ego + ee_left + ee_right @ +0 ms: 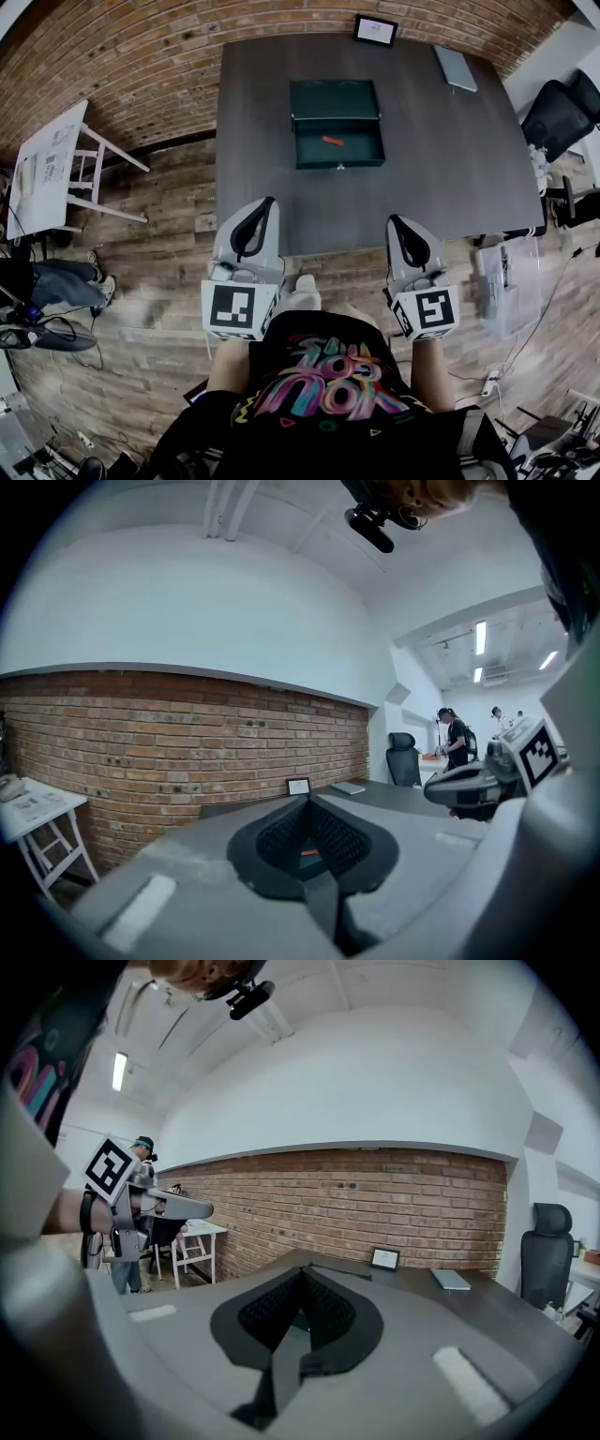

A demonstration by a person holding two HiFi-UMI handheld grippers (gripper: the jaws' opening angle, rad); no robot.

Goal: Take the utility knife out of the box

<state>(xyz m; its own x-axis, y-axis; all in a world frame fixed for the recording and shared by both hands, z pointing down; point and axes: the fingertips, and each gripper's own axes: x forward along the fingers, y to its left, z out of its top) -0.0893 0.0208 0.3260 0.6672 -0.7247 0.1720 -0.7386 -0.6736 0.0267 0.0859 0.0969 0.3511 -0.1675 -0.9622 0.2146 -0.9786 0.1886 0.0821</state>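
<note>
Hovering at the near edge of a dark grey rectangular table (pixel 281 187), the left gripper (pixel 269 202) and right gripper (pixel 395 220) both had fingers pressed together, empty. A small orange utility knife (pixel 333 141) lay inside an open dark green box (pixel 339 161) at twelve o'clock. Reaching well likely meant opening one gripper early and straddling the knife's width.

My left gripper (pixel 307 801) points at the dark table (pixel 378 794), jaws meeting at their tips. A small frame (pixel 298 787) stands at the table's far edge.
</note>
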